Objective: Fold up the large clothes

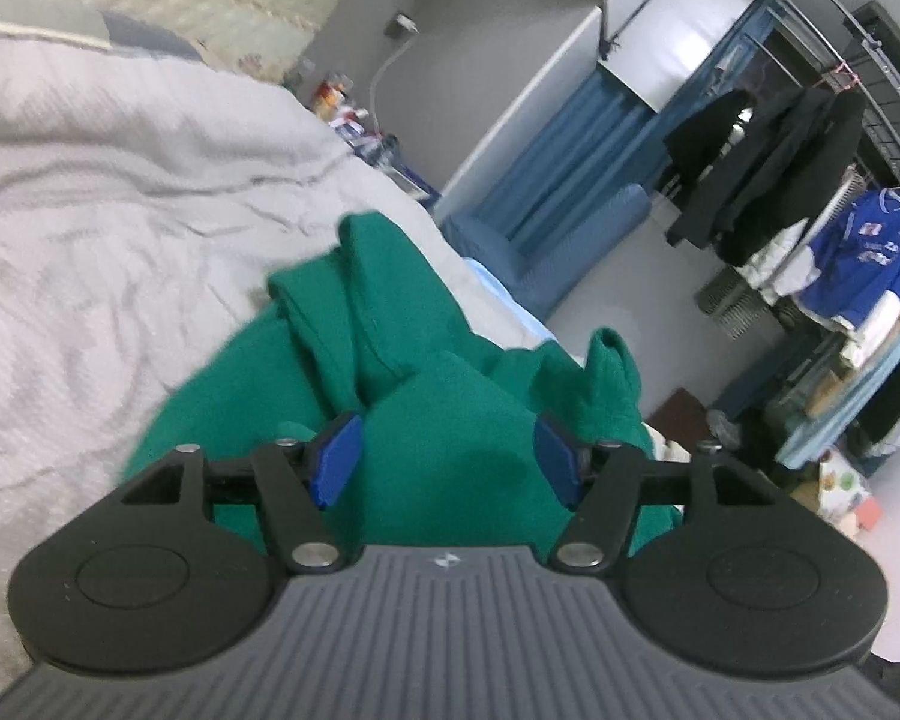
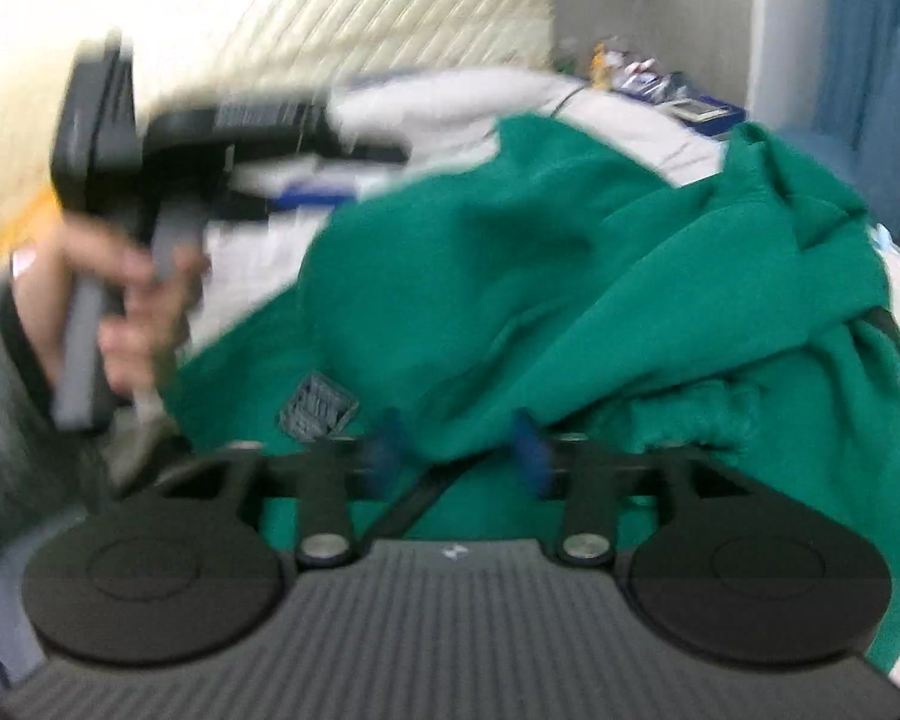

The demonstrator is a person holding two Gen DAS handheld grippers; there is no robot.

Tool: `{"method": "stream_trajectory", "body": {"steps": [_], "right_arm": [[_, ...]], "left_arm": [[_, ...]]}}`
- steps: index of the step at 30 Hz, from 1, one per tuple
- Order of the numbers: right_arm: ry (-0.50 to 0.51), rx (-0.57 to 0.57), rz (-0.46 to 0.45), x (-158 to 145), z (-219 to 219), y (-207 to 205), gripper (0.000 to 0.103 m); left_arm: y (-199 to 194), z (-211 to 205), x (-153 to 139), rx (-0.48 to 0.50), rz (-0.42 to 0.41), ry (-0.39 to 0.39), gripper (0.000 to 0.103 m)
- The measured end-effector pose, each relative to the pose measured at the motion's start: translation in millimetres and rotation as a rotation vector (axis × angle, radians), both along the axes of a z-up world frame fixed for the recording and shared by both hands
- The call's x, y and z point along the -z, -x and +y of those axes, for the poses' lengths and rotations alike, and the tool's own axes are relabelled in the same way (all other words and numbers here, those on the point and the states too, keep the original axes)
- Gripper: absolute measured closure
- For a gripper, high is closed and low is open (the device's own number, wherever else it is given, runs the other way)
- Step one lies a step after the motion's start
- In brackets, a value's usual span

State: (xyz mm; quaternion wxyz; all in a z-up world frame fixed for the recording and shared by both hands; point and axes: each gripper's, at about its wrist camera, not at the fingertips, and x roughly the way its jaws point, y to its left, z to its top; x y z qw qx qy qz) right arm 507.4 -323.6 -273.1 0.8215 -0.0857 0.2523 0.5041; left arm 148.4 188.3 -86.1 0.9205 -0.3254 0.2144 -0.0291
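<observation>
A large green sweatshirt [image 1: 426, 414] lies crumpled on a bed with a pale grey quilted cover [image 1: 120, 198]. My left gripper [image 1: 447, 459] is open just above the green cloth, its blue pads apart with cloth between and below them. In the right wrist view the sweatshirt [image 2: 540, 276] fills the middle. My right gripper [image 2: 459, 450] is open, its blue pads blurred, with a fold of green cloth between them. The left gripper also shows in the right wrist view [image 2: 336, 195], held in a hand at the left, blurred.
A clothes rack [image 1: 810, 180] with dark jackets and a blue jersey stands at the right. A blue curtain [image 1: 546, 180] and a blue chair [image 1: 570, 246] lie beyond the bed's edge. Clutter sits on a bedside surface [image 2: 648, 78]. A cream wall [image 2: 270, 18] is behind the bed.
</observation>
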Motion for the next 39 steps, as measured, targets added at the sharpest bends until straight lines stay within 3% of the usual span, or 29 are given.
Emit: {"method": "stream_trajectory", "body": {"steps": [1,5,9,14,15,16,17,19,21,23,25,28,31,33,36,39], "right_arm": [[-0.039,0.015,0.008,-5.4,-8.1,-4.1,0.037],[-0.185,0.135,0.067,-18.5,-31.7,-30.6,0.037],[-0.230,0.256,0.220,1.3,-32.5,-68.0,0.037],[-0.282,0.301,0.400,30.8,-17.6,-109.9,0.036],[-0.292,0.308,0.402,32.2,-13.3,-115.7,0.038],[-0.293,0.306,0.379,32.0,-10.1,-115.0,0.056],[-0.281,0.301,0.330,29.7,-6.3,-114.1,0.086],[-0.223,0.316,0.233,26.5,-2.4,-109.2,0.093],[-0.274,0.315,0.239,23.0,-11.7,-111.7,0.095],[-0.322,0.339,0.220,14.6,-26.0,-110.3,0.096],[-0.363,0.377,0.202,6.6,-41.1,-110.1,0.096],[-0.381,0.457,0.202,4.0,-64.1,-112.1,0.096],[-0.278,0.545,0.234,16.9,-73.5,-115.6,0.096],[-0.211,0.580,0.311,33.3,-72.9,-121.0,0.096],[-0.178,0.603,0.417,51.6,-71.4,-128.7,0.095],[-0.176,0.604,0.412,50.7,-67.4,-132.2,0.092]], "left_arm": [[-3.0,-0.8,1.2,0.009,-0.001,0.009,0.029],[-12.3,-5.8,1.1,0.012,-0.006,-0.006,0.022],[-25.5,-14.4,4.0,0.029,-0.006,-0.073,0.020],[-45.6,-24.0,15.6,0.079,0.030,-0.097,0.020],[-48.3,-26.5,17.8,0.084,0.036,-0.110,0.020],[-49.9,-28.8,19.5,0.092,0.037,-0.121,0.021],[-51.5,-31.3,21.0,0.107,0.034,-0.134,0.021],[-54.1,-36.1,22.5,0.131,0.027,-0.168,0.029],[-57.0,-37.2,23.0,0.137,0.037,-0.171,0.046],[-58.7,-35.5,23.9,0.150,0.043,-0.139,0.072],[-56.0,-33.1,23.6,0.164,0.029,-0.094,0.080],[-49.9,-29.5,22.8,0.214,0.015,0.025,0.083],[-43.1,-31.5,24.4,0.243,0.076,0.096,0.083],[-41.7,-28.4,31.3,0.249,0.126,0.165,0.083],[-46.4,-32.8,31.9,0.253,0.182,0.075,0.083],[-52.2,-38.8,33.8,0.254,0.225,-0.008,0.083]]}}
